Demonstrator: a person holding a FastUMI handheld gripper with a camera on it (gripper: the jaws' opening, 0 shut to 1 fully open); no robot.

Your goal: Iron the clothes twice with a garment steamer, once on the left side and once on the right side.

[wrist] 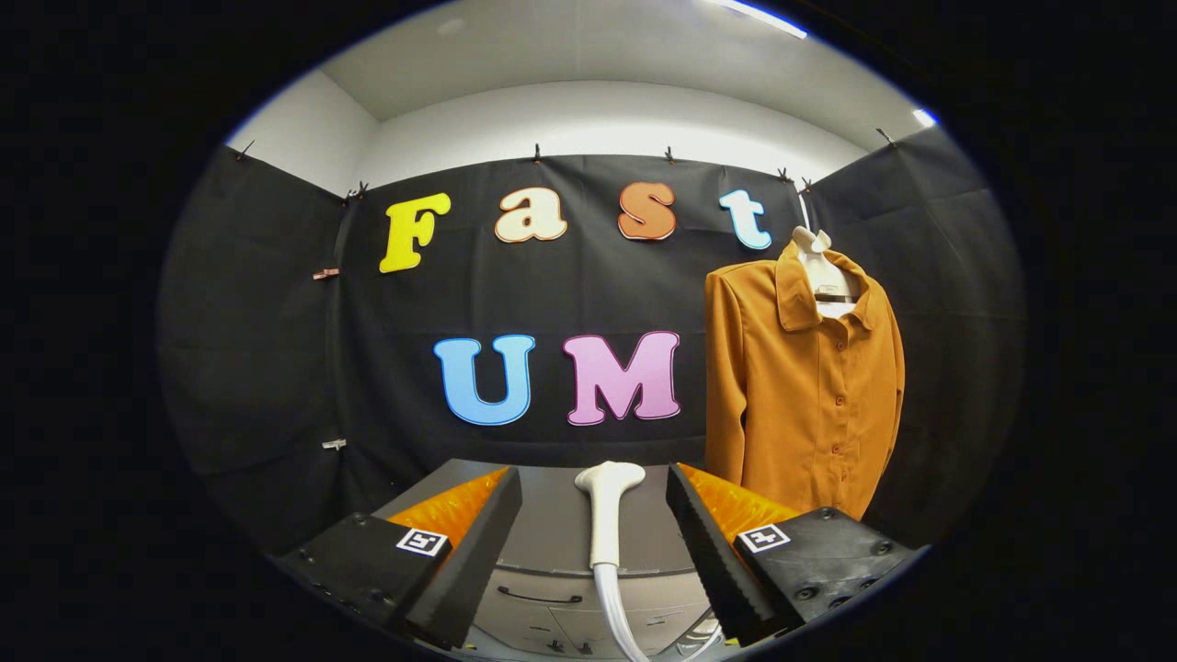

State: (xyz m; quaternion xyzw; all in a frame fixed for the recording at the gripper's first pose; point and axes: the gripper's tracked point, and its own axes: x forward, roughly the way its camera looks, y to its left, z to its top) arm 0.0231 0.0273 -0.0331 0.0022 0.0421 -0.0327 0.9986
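Observation:
An orange-brown buttoned shirt (pixel 805 386) hangs on a white hanger form (pixel 823 267) against the black cloth wall, beyond and to the right of my right finger. A white garment steamer head (pixel 607 506) lies on the grey cabinet top (pixel 552 524), its hose (pixel 614 607) trailing down toward me. My gripper (pixel 593 552) is open, with the fingers standing wide on either side of the steamer's handle and not touching it. The steamer's nozzle end points away from me, toward the wall.
The grey cabinet has a drawer front with a dark handle (pixel 541 598) just below the top. Black cloth walls close the booth behind and on both sides. Small clips (pixel 326 273) sit on the left wall.

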